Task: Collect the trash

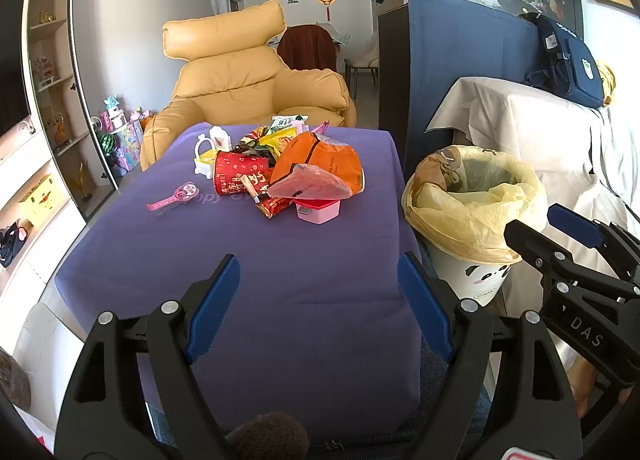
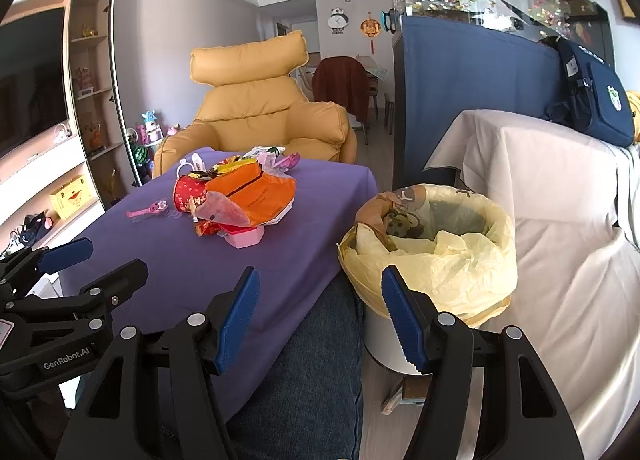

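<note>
A heap of trash lies at the far middle of the purple table point(image 1: 280, 280): an orange plastic bag point(image 1: 324, 160), a red noodle cup point(image 1: 236, 176) on its side, and snack wrappers point(image 1: 276, 136). A white bin with a yellow liner point(image 1: 476, 204) stands right of the table; it also shows in the right wrist view point(image 2: 432, 252). My left gripper point(image 1: 320, 300) is open and empty over the table's near part. My right gripper point(image 2: 320, 312) is open and empty, between the table edge and the bin. The heap shows there too point(image 2: 248, 196).
A pink box point(image 1: 318, 210) sits at the heap's front, a pink toy point(image 1: 172, 196) to its left, a white toy point(image 1: 210, 148) behind. A yellow armchair point(image 1: 248, 84) stands beyond the table. A cloth-covered sofa point(image 1: 540, 128) is on the right, shelves point(image 1: 48, 100) on the left.
</note>
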A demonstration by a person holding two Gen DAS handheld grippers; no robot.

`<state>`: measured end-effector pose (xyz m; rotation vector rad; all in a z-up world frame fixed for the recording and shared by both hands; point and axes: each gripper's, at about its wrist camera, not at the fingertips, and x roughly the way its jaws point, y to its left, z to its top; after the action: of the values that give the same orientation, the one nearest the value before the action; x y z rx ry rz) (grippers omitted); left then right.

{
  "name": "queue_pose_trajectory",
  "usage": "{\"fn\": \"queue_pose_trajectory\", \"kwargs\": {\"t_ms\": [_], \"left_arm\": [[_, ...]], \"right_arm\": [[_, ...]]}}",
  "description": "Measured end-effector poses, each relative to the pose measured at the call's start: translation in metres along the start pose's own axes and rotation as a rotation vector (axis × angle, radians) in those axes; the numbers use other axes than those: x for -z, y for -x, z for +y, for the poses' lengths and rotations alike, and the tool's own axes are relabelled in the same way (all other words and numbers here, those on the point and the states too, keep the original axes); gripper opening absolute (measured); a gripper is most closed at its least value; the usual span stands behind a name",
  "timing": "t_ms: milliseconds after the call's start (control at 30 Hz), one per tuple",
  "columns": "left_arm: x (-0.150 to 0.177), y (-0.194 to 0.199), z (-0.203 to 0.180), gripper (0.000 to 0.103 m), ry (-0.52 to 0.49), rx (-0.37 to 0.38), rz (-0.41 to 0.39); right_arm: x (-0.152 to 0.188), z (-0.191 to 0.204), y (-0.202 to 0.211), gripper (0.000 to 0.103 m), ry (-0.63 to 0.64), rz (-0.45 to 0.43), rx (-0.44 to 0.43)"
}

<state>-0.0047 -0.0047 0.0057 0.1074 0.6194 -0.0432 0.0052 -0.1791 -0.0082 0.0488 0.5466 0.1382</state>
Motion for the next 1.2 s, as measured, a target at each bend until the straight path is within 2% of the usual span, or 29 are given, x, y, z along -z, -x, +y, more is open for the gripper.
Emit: {"fn": "queue_pose_trajectory", "kwargs": {"t_ms": [1200], "left_arm": [[-0.0019,0.0029,-0.0002,0.077,0.001,0.003,-0.003]], "right_arm": [[-0.0001,0.0003,-0.0013,0.060,0.000,0.009,0.001]]}}
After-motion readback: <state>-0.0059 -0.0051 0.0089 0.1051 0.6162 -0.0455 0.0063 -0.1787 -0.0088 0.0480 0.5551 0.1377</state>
